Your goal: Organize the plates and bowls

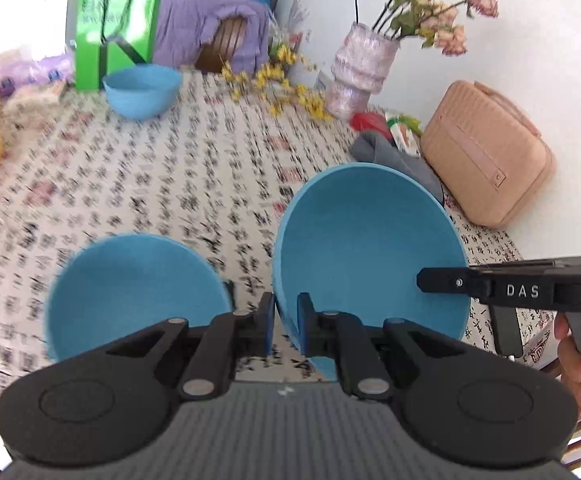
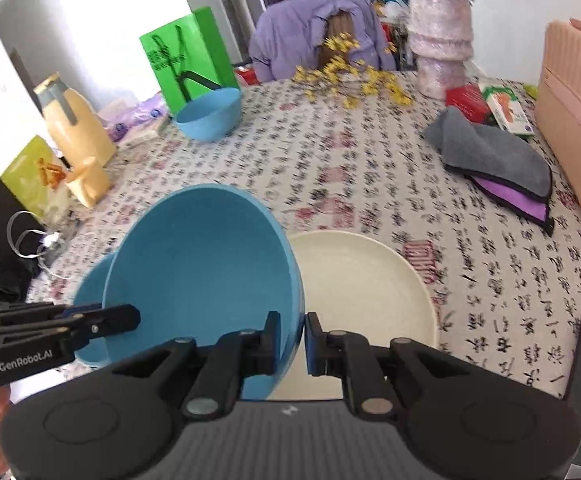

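while both show the held bowl (image 1: 366, 240), only the right wrist shows the plate (image 2: 362, 272).

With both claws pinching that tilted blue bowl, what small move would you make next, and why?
Probably carry the held blue bowl over the second blue bowl just beside it and level it for nesting. The left claw and right claw each pinch its rim, it hangs tilted above the tablecloth, and the cream plate lies on its other side.

Tablecloth (image 1: 194, 184) print blurred; lower blue bowl (image 2: 90, 312) mostly hidden; pink bag (image 2: 578, 120) cut off.
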